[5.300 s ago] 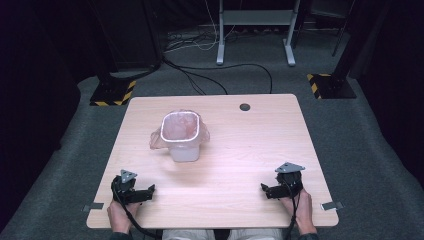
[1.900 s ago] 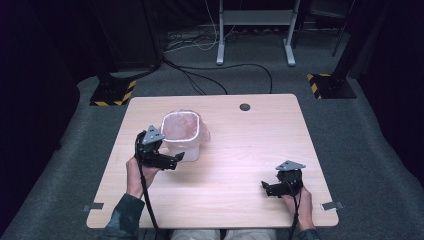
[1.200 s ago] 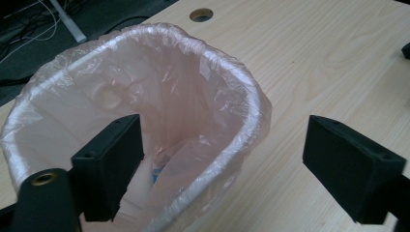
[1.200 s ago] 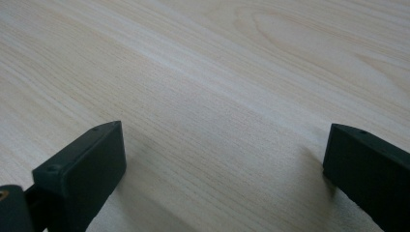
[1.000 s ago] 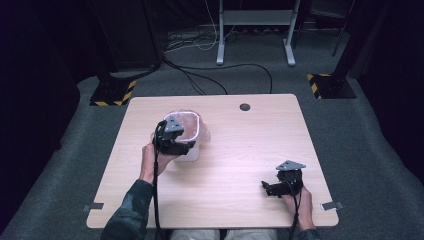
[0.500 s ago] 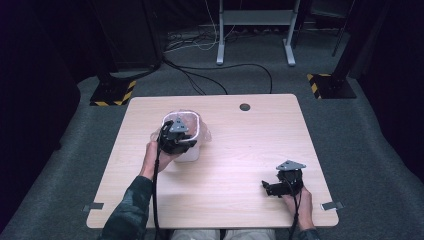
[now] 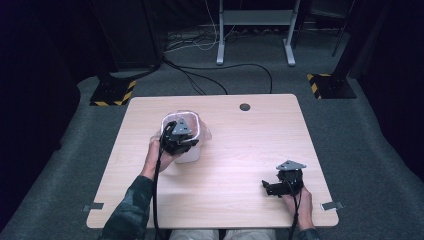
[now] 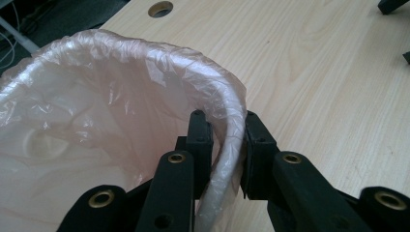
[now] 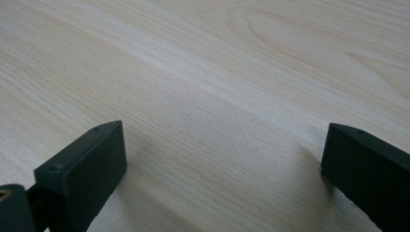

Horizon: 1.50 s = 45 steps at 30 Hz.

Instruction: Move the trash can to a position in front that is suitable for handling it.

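Left tongs (image 8: 226, 145) have just been closing and now clamp the near rim of the bag-lined bin (image 7: 189, 131); right tongs (image 9: 222, 169) rest open on bare tabletop (image 7: 250, 150), well apart; cable hole (image 7: 244, 107) lies far side

Light wooden rectangular table (image 7: 240, 165) on dark grey carpet floor (image 7: 380, 150); grey metal desk frame (image 7: 255, 30) stands beyond the table.
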{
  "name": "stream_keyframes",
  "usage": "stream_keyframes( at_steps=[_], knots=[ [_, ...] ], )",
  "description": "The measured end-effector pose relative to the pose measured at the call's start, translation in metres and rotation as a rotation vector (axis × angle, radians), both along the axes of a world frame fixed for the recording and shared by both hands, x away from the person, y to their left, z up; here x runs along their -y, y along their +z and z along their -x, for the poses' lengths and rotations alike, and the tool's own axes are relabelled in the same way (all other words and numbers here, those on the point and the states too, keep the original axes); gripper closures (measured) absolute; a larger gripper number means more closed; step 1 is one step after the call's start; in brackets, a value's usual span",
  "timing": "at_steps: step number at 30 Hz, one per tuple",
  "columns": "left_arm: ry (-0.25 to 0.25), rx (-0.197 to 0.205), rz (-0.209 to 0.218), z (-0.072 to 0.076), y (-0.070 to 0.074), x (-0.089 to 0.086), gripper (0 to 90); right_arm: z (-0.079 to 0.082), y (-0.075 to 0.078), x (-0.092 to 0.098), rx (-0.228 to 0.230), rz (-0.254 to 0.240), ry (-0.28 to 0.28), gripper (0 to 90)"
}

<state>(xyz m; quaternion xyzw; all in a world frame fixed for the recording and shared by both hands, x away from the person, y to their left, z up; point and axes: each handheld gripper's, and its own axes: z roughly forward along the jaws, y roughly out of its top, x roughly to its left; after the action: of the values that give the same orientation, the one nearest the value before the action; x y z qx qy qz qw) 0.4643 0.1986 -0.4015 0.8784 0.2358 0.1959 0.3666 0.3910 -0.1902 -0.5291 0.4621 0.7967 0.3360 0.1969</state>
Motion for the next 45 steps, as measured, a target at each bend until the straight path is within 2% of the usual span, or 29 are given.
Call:
stream_keyframes(
  at_steps=[8,12,20,31,35,45],
  knots=[
    [-0.022,-0.003,0.005,0.003,0.000,0.000,77.2,0.000,0.000,0.000,0.000,-0.001,-0.002,1.3],
    [-0.028,-0.003,0.021,0.004,-0.001,-0.001,77.1,0.000,0.000,0.000,-0.001,-0.001,-0.002,1.3],
    [-0.046,-0.001,0.011,0.005,-0.001,0.002,77.1,0.000,0.000,0.000,-0.002,-0.003,-0.003,1.3],
    [-0.071,-0.014,0.002,0.015,0.000,0.014,77.2,0.000,0.000,0.000,-0.001,-0.003,-0.005,1.4],
    [-0.098,-0.010,0.002,0.021,0.000,0.019,77.1,0.000,0.000,0.000,-0.002,-0.004,-0.007,1.4],
    [-0.112,-0.017,0.003,0.033,0.000,0.034,77.1,0.000,0.000,0.000,-0.002,-0.005,-0.007,1.4]
  ],
)
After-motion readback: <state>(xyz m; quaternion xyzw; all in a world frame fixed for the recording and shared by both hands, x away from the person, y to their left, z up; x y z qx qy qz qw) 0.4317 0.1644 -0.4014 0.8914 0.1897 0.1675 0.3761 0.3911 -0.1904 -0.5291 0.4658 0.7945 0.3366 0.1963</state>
